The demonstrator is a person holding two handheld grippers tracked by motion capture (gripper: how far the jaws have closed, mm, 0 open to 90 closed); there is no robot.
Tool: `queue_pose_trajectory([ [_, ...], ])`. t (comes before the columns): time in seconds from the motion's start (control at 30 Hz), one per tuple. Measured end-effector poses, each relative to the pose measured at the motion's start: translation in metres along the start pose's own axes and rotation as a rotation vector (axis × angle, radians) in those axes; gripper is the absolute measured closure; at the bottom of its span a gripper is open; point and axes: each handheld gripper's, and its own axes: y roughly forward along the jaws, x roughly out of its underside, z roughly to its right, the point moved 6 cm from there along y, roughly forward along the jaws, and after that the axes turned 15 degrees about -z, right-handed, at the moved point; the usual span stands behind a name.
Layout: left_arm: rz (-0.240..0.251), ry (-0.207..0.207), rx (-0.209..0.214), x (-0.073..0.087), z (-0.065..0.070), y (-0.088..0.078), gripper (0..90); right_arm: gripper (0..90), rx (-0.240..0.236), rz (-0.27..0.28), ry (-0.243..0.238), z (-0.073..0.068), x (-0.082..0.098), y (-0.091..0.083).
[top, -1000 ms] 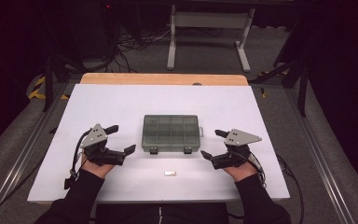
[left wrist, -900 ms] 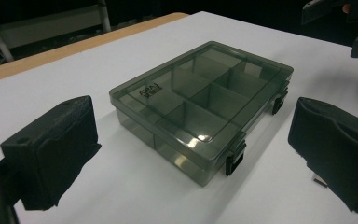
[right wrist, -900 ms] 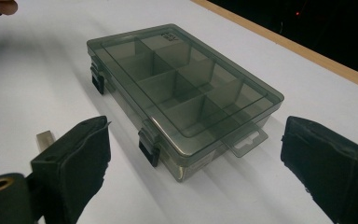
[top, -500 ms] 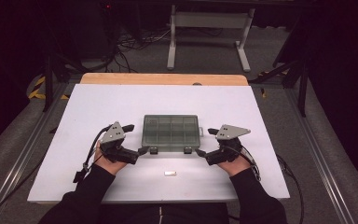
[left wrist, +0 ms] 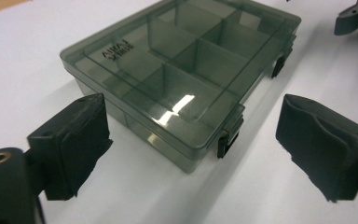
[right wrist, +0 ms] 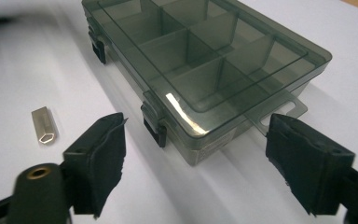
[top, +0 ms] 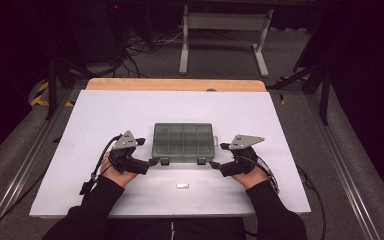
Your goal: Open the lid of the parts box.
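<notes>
A smoky see-through compartment box (top: 184,141) lies shut in the middle of the white table, with two black latches on its near side. My left gripper (top: 149,151) is at its near left corner and my right gripper (top: 219,155) at its near right corner. Both have just been closing a little. In the left gripper view, the left gripper (left wrist: 191,135) has its jaws apart astride a corner of the box (left wrist: 182,60), by a latch (left wrist: 228,135), pads clear of it. The right gripper (right wrist: 195,126) stands the same at the box (right wrist: 205,56). A small metal hex piece (right wrist: 43,125) lies loose.
The hex piece (top: 182,186) lies on the white table top (top: 105,115) near the front edge, between my forearms. A wooden strip (top: 175,84) runs along the far edge. Beyond it, a metal stand (top: 225,30) and cables are on the floor.
Both grippers have moved inward from either side to the near corners of the box. Their jaws stand slightly narrower than before. The box and the hex piece have not moved.
</notes>
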Motion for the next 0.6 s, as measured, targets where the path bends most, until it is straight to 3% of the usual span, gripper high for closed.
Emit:
queue_pose_trajectory([
  [0.17,-0.036,0.013,0.007,0.003,0.000,0.005,17.8,31.4,-0.018,-0.019,0.001,0.000,0.002,0.003],
  [0.47,-0.107,-0.018,0.053,0.010,-0.003,0.011,26.8,46.8,-0.033,-0.052,0.007,0.002,0.006,0.007],
  [0.6,-0.127,-0.020,0.049,0.012,-0.005,0.012,32.9,52.0,-0.023,-0.074,0.000,0.001,0.008,0.011],
])
